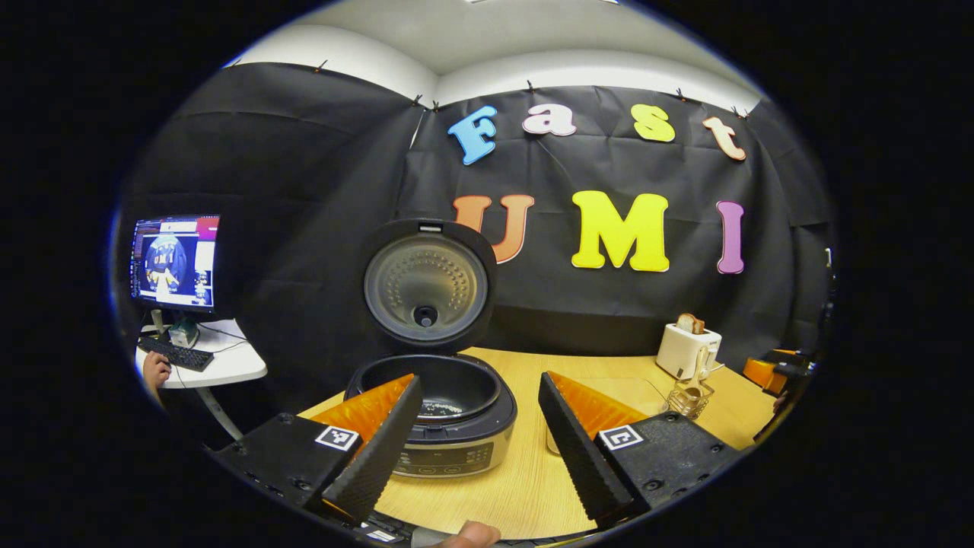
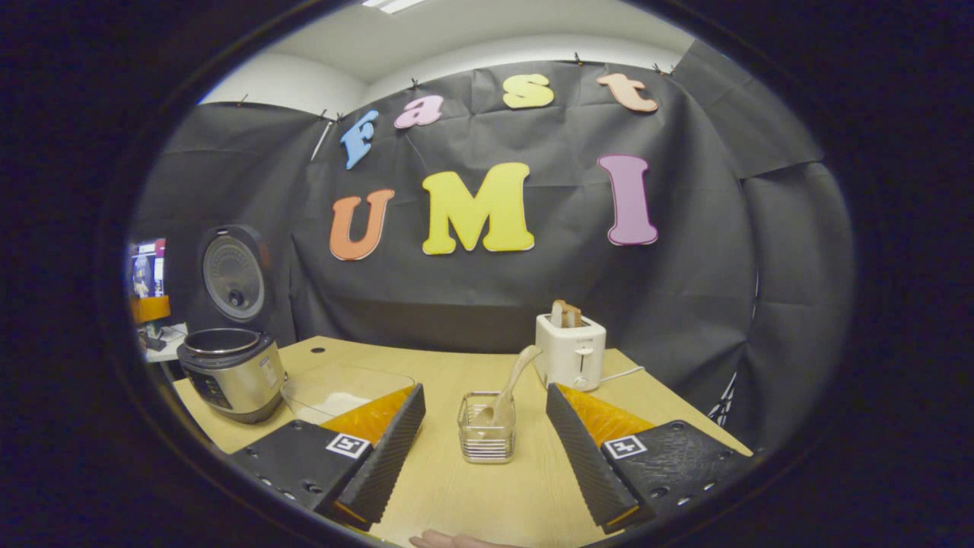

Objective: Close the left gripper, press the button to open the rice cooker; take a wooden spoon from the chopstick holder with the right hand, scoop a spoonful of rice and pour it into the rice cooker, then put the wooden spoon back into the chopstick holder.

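The rice cooker (image 1: 449,426) stands on the wooden table with its lid (image 1: 426,283) raised upright; some rice lies in its inner pot. My left gripper (image 1: 478,415) is open, its fingers either side of the cooker's right front, not touching it. In the right gripper view the cooker (image 2: 228,373) is at the far left. A wire chopstick holder (image 2: 487,438) holds a wooden spoon (image 2: 511,384) leaning up to the right. My right gripper (image 2: 485,426) is open, the holder standing between and just beyond its fingers. A clear rice container (image 2: 342,390) sits left of the holder.
A white toaster (image 2: 571,350) with bread in it stands behind the holder, its cord trailing right. The toaster (image 1: 687,348) and holder (image 1: 690,396) lie at the right in the left gripper view. A side desk with a monitor (image 1: 175,261) and keyboard is at the left.
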A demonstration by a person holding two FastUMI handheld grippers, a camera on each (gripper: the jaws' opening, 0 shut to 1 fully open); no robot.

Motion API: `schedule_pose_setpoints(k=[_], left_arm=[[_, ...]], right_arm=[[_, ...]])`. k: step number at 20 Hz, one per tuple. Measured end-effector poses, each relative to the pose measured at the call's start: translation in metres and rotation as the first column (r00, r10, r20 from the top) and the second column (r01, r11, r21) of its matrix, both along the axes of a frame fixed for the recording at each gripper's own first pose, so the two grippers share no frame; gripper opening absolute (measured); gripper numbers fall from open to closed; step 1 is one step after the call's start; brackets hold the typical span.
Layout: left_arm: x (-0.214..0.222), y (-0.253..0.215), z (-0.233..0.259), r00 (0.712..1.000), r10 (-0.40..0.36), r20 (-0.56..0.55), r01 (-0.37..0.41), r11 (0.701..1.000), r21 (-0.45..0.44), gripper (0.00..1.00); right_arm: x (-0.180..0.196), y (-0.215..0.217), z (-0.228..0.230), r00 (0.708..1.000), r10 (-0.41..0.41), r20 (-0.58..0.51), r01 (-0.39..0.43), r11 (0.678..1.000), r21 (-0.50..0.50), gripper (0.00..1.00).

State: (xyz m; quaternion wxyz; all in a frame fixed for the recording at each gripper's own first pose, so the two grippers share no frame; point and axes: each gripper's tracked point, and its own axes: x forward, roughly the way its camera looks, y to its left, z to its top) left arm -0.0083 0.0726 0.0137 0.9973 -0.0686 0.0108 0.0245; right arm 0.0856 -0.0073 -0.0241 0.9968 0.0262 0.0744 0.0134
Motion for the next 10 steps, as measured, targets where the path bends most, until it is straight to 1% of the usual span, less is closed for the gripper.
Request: schedule_pose_setpoints(k=[3, 5, 8, 10], left_arm=[[0.001, -0.006, -0.011, 1.0, -0.014, -0.005, 0.014, 1.0, 0.027, 0.99], [0.0, -0.019, -0.017, 0.999, -0.048, -0.011, 0.049, 0.998, 0.031, 0.99], [-0.002, -0.034, -0.022, 0.995, -0.098, -0.018, 0.099, 0.994, 0.041, 0.99], [-0.002, -0.036, -0.021, 0.994, -0.104, -0.015, 0.104, 0.993, 0.05, 0.98]], right_arm=[[0.043, -0.01, -0.01, 0.998, -0.026, -0.058, 0.025, 1.0, -0.003, 0.96], [0.077, -0.015, -0.022, 0.993, -0.042, -0.109, 0.041, 0.999, -0.004, 0.95], [0.126, -0.027, -0.045, 0.978, -0.08, -0.191, 0.081, 0.997, -0.001, 0.96], [0.149, -0.031, -0.059, 0.967, -0.095, -0.236, 0.104, 0.994, 0.023, 0.95]])
